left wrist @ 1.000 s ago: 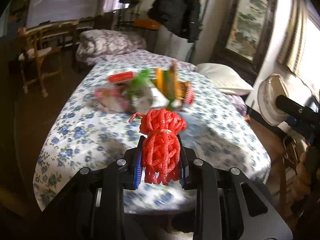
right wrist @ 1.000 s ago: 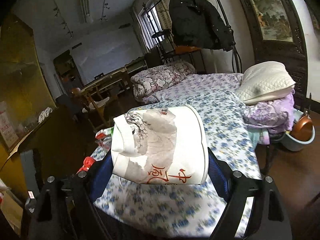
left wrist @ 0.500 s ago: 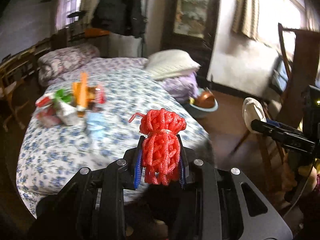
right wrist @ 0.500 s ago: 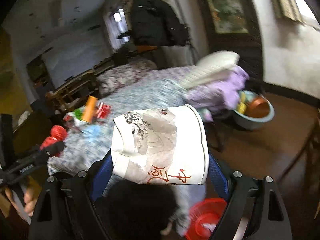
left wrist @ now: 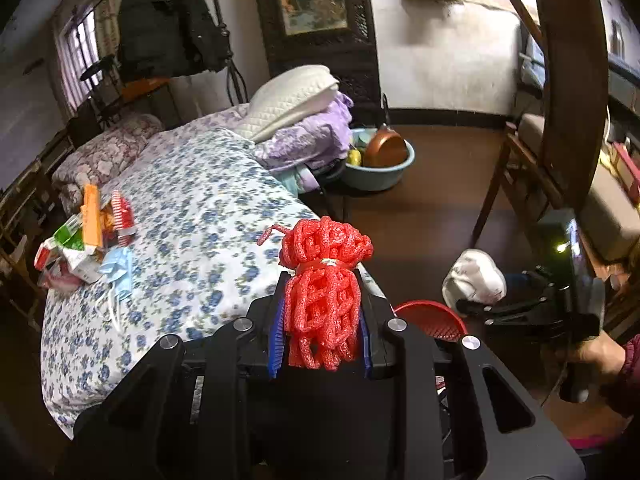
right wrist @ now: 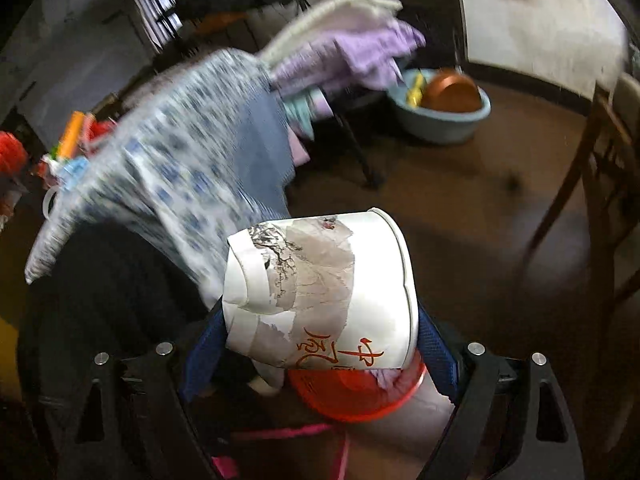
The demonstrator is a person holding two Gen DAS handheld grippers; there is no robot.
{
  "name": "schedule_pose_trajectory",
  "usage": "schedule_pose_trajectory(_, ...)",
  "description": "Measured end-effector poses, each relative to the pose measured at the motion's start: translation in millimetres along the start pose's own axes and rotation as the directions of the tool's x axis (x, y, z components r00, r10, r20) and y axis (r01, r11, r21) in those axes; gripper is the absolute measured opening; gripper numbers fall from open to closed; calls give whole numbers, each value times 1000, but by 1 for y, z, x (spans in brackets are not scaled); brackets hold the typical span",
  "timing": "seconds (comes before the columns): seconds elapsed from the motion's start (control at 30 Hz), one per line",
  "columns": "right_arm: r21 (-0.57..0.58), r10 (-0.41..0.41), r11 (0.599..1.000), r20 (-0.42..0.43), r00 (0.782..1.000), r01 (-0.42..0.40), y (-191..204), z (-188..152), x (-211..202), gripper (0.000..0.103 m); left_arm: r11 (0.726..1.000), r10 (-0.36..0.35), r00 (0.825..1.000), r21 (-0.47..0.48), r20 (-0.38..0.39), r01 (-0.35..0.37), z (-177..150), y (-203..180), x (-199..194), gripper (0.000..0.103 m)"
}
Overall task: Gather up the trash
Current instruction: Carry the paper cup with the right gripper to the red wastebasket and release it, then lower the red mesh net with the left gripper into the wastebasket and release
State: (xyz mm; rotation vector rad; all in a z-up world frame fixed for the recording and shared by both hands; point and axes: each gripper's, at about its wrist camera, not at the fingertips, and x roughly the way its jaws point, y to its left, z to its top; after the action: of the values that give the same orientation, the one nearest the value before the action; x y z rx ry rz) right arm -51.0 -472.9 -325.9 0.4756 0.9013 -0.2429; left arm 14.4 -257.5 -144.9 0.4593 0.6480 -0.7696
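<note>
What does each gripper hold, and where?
Left gripper: red foam net, pinched on its lower half. Right gripper: paper bowl, clamped across its sides.

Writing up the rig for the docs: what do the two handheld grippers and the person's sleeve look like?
Both the left gripper and right gripper are matte black linkage frames with round silver pivot screws and blue ribbed pads on the fingers. No cables show. The hand on the right gripper's handle has a dark reddish sleeve.
</note>
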Motion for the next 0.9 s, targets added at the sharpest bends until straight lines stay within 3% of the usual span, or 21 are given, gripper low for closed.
schedule_pose_trajectory(0.1,29,-33,999,-47,998,34,-9,-4,20,92,1000,0,1000,23,-21,0,0,-8,11,30)
schedule_pose_trajectory(0.27,88,14,996,-39,999,-10,-20,-6,27,95,999,0,999,45,-54,2,1,-16,23,30)
schedule_pose_trajectory(0.53,102,-1,995,81,997,-7,-35,7,-7,95,997,-15,996,72,-86,21,5,-29,37,30)
schedule_pose_trajectory(0.9,97,-83,993,220,972,63,-51,25,-50,95,976,-162,976,122,-145,180,15,-70,58,32)
